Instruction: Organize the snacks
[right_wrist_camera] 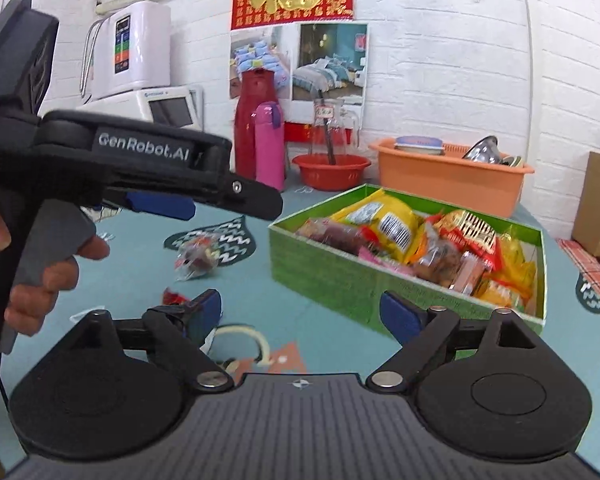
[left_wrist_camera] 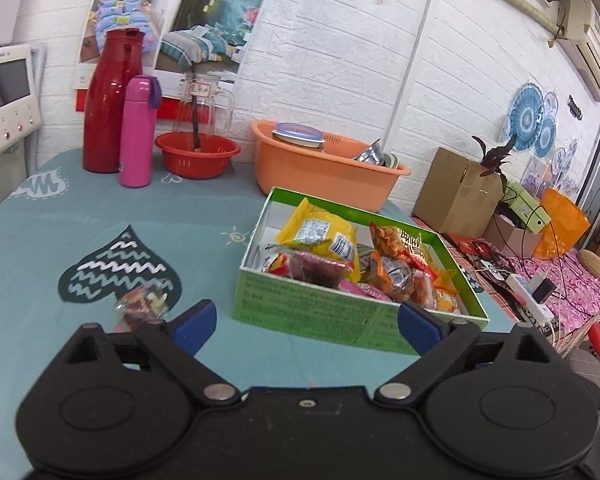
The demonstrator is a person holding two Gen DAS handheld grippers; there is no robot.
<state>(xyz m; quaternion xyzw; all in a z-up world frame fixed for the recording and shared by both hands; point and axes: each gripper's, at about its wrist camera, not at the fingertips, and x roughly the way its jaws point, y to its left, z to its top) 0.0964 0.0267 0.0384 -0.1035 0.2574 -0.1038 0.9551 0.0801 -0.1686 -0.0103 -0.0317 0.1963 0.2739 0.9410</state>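
While both grippers hang over the blue-green tablecloth point(left_wrist_camera: 100, 216), neither one has anything in it. The left gripper point(left_wrist_camera: 306, 320) has its two blue fingers spread wide apart. A small see-through snack packet point(left_wrist_camera: 140, 306) lies on the cloth, on a dark heart shape, just past the left finger point(left_wrist_camera: 194, 326) and a bit to its left side. The packet is not between the fingers and does not seem to touch them.

The right gripper point(right_wrist_camera: 300, 316) is wide open too. From its camera the same packet point(right_wrist_camera: 198, 256) lies farther off, ahead and to the left, under the other tool. A little red wrapper point(right_wrist_camera: 174, 296) peeks out right beside its left finger point(right_wrist_camera: 204, 316).

The green box point(left_wrist_camera: 320, 320) sits on the cloth to the right of the loose packet. It is full of yellow, orange and red snack bags point(left_wrist_camera: 328, 236). Its near wall is just in front of the left gripper's right finger.

Behind the box stand an orange tub point(left_wrist_camera: 324, 172), a red bowl point(left_wrist_camera: 198, 156), a pink bottle point(left_wrist_camera: 138, 132) and a tall red flask point(left_wrist_camera: 110, 100).
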